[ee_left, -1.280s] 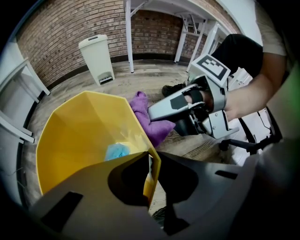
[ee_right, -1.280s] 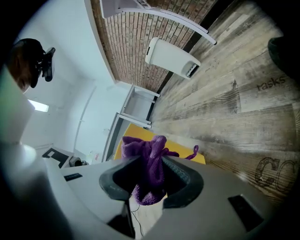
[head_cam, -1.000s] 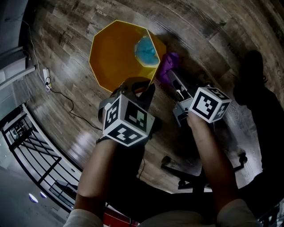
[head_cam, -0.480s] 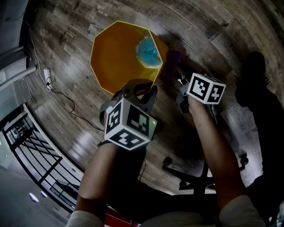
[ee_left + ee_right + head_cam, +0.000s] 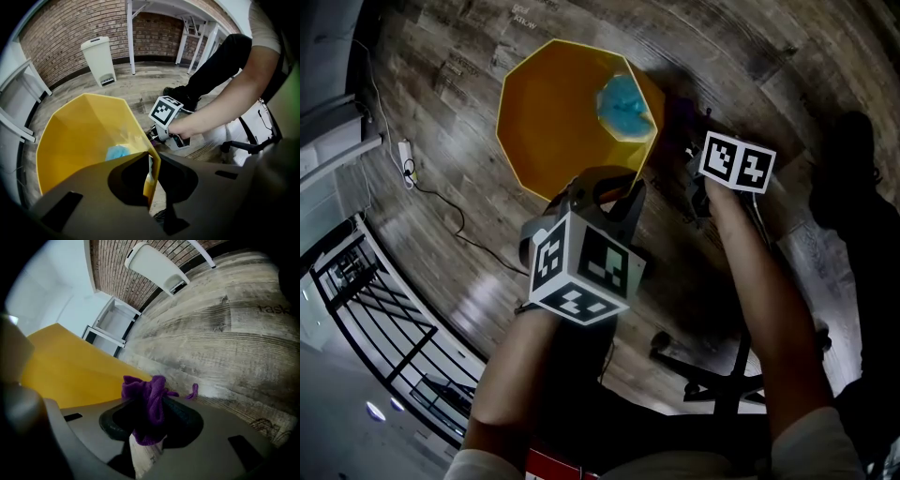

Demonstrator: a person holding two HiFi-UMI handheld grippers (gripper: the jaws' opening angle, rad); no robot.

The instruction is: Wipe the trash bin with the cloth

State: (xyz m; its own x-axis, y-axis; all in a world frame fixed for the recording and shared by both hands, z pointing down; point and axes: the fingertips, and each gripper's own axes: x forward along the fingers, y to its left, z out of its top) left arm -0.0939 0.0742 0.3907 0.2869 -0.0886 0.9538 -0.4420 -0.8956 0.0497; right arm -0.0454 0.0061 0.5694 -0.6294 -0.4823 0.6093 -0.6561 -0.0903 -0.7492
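Your right gripper (image 5: 149, 425): jaws pinched on the purple cloth (image 5: 146, 397). Yellow trash bin (image 5: 70, 373): on the floor (image 5: 225, 333), its outer wall just left of that cloth, nearest this hand. Your left gripper (image 5: 151, 180): clamped on the bin's near rim

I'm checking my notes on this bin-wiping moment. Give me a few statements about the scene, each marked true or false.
1. The left gripper is clamped on the wall of the yellow trash bin. True.
2. The right gripper is empty. False: its jaws are shut on a purple cloth.
3. The yellow trash bin has nothing in it. False: a crumpled blue wad lies inside.
4. A white pedal bin stands by the brick wall. True.
5. The purple cloth is down inside the yellow trash bin. False: it is outside, beside the bin's outer wall.
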